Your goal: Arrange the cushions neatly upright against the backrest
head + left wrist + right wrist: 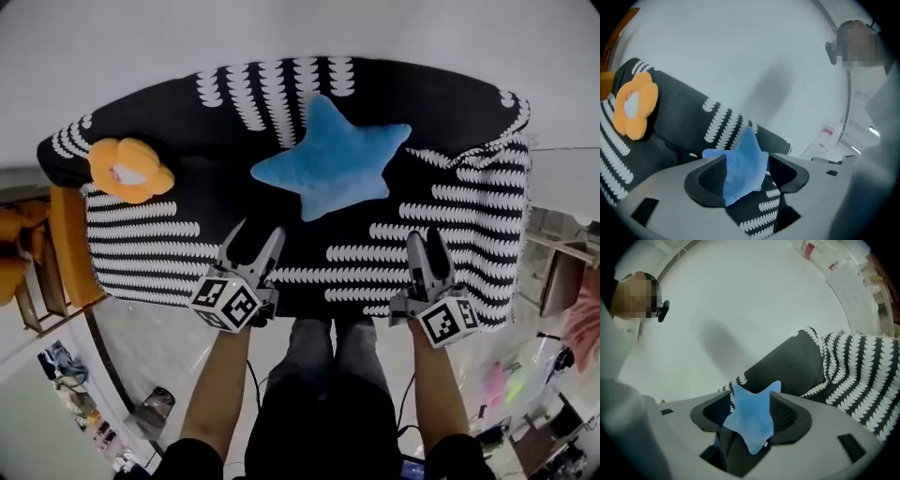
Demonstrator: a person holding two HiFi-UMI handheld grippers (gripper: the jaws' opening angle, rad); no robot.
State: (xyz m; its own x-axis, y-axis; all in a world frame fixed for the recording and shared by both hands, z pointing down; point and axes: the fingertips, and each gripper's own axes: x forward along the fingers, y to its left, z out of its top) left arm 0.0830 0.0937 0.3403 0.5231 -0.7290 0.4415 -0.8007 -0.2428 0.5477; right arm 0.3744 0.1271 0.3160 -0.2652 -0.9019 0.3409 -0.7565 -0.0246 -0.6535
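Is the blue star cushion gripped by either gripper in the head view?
No: the blue star cushion rests on the sofa, apart from the left gripper and the right gripper.

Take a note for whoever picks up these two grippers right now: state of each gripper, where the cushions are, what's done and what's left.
Left gripper: fingers apart, empty, over the front of the sofa seat.
Right gripper: fingers apart, empty, also at the seat front.
Blue star cushion: middle of the sofa, propped against the backrest, touched by neither gripper.
Orange flower cushion: left end, leaning up in the corner.
Done: both cushions appear to stand against the backrest.
Left: probably only a check. The star sits slightly skewed and may want straightening.
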